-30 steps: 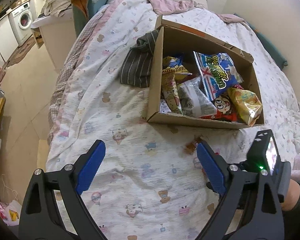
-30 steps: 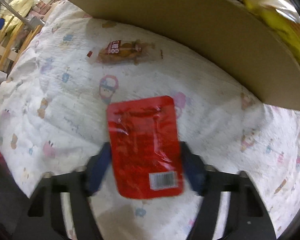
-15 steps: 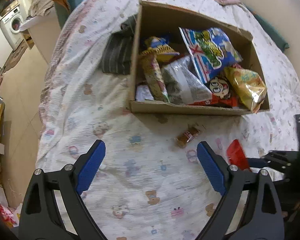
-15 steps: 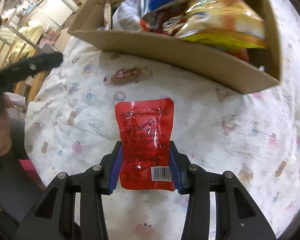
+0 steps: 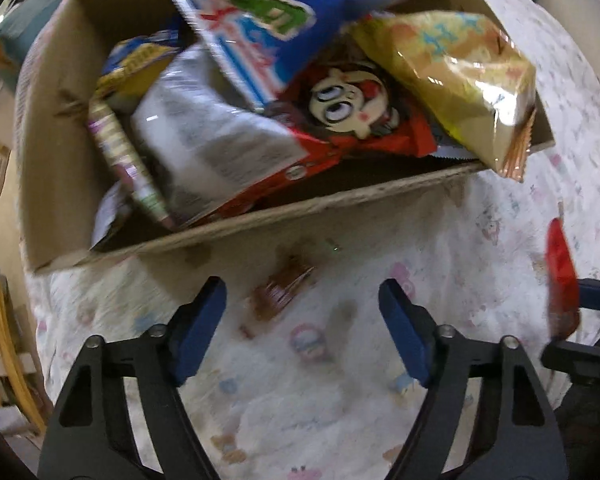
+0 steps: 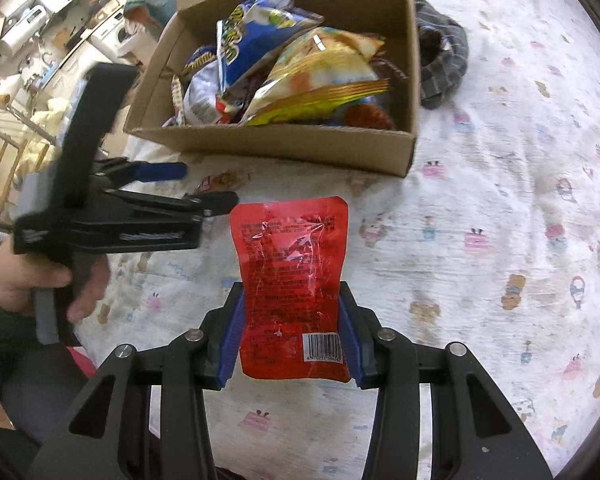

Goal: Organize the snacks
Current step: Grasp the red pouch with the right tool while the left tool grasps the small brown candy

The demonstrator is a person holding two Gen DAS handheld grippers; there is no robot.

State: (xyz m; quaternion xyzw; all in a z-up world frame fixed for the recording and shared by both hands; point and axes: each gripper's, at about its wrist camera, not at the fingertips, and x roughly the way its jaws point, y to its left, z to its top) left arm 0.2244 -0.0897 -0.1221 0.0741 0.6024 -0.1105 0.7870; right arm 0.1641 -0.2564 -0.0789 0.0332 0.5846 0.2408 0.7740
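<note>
My right gripper [image 6: 291,332] clamps a red pouch [image 6: 292,280]: barcode at its lower corner, fine print unreadable. My left gripper [image 5: 302,330], jaws closing with nothing pressed between them, hovers over a small brown wrapped snack [image 5: 282,290] on the cartoon-print bedsheet [image 6: 500,220]. Behind stands the cardboard box [image 6: 284,144], crowded with a blue bag [image 5: 268,20], a gold bag [image 5: 452,68] and a red cartoon-face packet [image 5: 352,116]; their lettering is blurred.
</note>
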